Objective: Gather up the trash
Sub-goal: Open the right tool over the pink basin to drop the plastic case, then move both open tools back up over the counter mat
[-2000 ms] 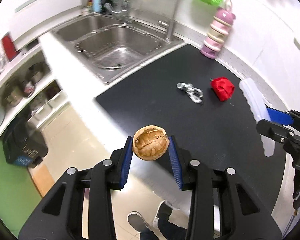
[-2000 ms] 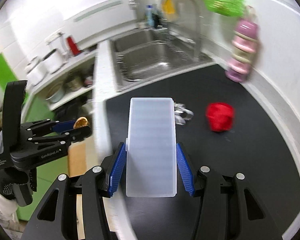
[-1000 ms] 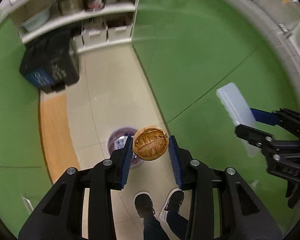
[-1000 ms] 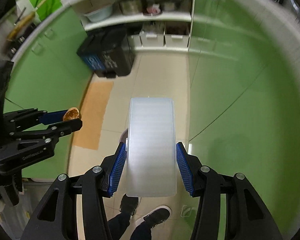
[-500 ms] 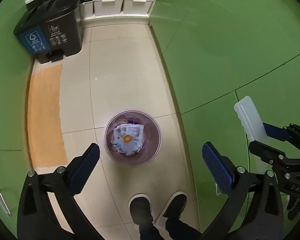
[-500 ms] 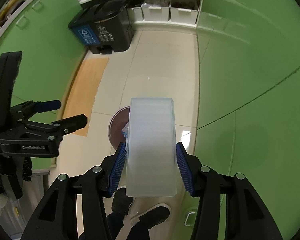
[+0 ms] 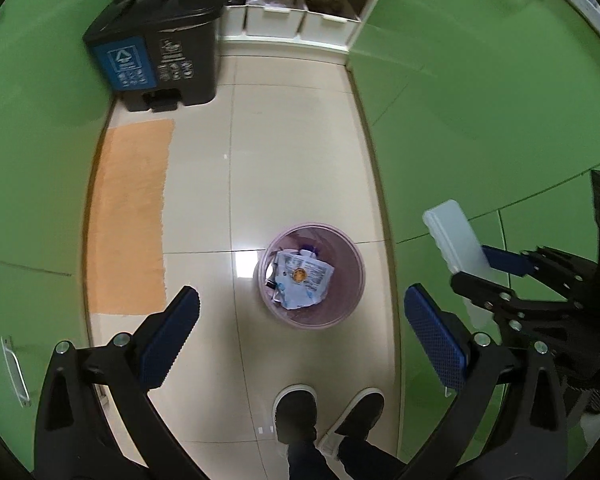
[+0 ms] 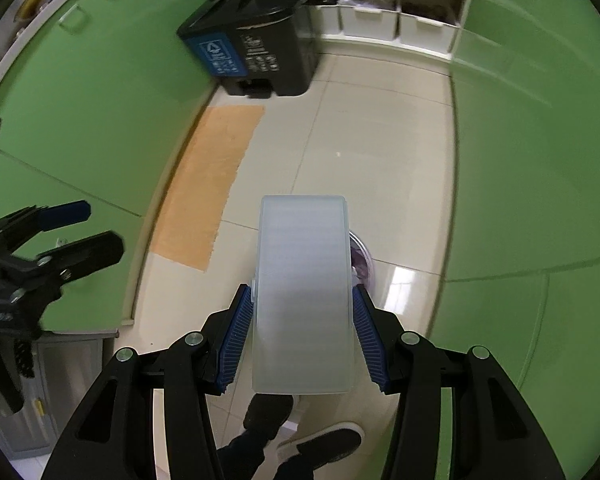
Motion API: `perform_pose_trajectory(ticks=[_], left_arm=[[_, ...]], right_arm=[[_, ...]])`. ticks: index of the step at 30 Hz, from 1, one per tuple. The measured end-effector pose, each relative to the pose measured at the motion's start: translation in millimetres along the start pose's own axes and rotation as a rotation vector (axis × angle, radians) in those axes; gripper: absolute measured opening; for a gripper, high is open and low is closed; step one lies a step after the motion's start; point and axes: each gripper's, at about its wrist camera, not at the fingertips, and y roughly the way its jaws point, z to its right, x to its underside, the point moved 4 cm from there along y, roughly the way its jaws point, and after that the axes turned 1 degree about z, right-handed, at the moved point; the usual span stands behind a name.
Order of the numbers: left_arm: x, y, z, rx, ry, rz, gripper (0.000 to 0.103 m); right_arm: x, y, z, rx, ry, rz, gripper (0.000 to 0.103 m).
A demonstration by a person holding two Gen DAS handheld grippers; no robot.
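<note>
A: What is the left gripper [image 7: 298,334] doing?

B: Its two blue pads are spread very wide. Nothing is between them. It hangs high over the floor [image 7: 284,152], and the small pink bin [image 7: 350,300] sits on the floor right under the gap.

A: What is in the pink bin?

B: A crumpled white wrapper [image 7: 302,278], and a little round brown thing [image 7: 299,274] lies on top of it. It is too small to say what it is. There are some darker bits under the wrapper too.

A: And the right gripper [image 8: 302,338]?

B: It is pinching a cloudy white plastic lid [image 8: 303,292]. The blue pads press on its two long sides. The lid sticks out forward, past the fingertips. In the left view you can see it from the side, tilted up in the air, next to the green cupboard [image 7: 480,112].

A: Is the lid near the bin?

B: Yes. In the right view the lid covers most of the bin. Only a bit of the bin's rim peeks out on the lid's right side. The lid is up in the air, not touching it.

A: What else is there?

B: A big black bin [image 7: 160,44] with a blue label stands by the white shelf [image 7: 296,24]. An orange mat [image 7: 130,216] lies on the floor. The person's dark shoes [image 7: 328,412] stand just behind the pink bin.
</note>
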Motion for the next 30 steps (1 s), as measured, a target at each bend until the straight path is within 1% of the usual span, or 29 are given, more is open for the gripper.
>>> perform_pose_trajectory(ticks=[3,4,5,6,7,10,13,18,23,26,27,30], left_arm=[[5.1,3.8,-13.8,-0.003,-0.019,0.005,0.1],[6.8,4.6,-16.7,-0.005,-0.024,0.005,0.1],[8.8,5.9,-20.1,-0.006,-0.033,0.005,0.1],[9.9,7.0,-22.4,-0.006,-0.037,0.004,0.1],[11.1,7.2,-23.8,-0.007,-0.042,0.004,0.1],[12.3,5.4,-25.5,-0.009,-0.045,0.004,0.1],[10.0,-0.6,-23.8,-0.01,-0.042,0.005,0.1],[1.7,-22.5,-11.6,-0.005,-0.024,0.015,0.1],[-10.7,-66.3,13.2,0.009,0.01,0.036,0.1],[-18.3,-107.5,35.9,0.022,0.044,0.055,0.1],[-19.1,-118.9,42.2,0.026,0.053,0.058,0.1],[-22.8,-160.1,64.8,0.055,0.089,0.073,0.1]], right_arm=[[-8.7,16.7,-9.8,-0.007,-0.026,-0.005,0.051],[-11.9,21.5,-11.9,-0.008,-0.03,-0.001,0.056],[-14.0,24.5,-13.0,-0.009,-0.031,0.002,0.081],[-16.0,26.8,-13.4,-0.013,-0.029,0.008,0.098],[-17.3,28.4,-14.5,-0.015,-0.032,0.016,0.098],[-14.7,34.3,-14.1,0.007,-0.038,-0.011,0.098],[-11.2,31.4,-10.2,0.025,-0.024,-0.027,0.098],[-6.5,0.8,-2.6,0.041,0.016,-0.016,0.098],[-4.2,-64.7,-0.2,0.06,0.061,0.029,0.098],[-2.3,-118.5,0.8,0.076,0.108,0.071,0.098],[-2.1,-129.9,-0.3,0.078,0.118,0.08,0.098],[1.9,-187.3,-2.9,0.094,0.15,0.132,0.098]])
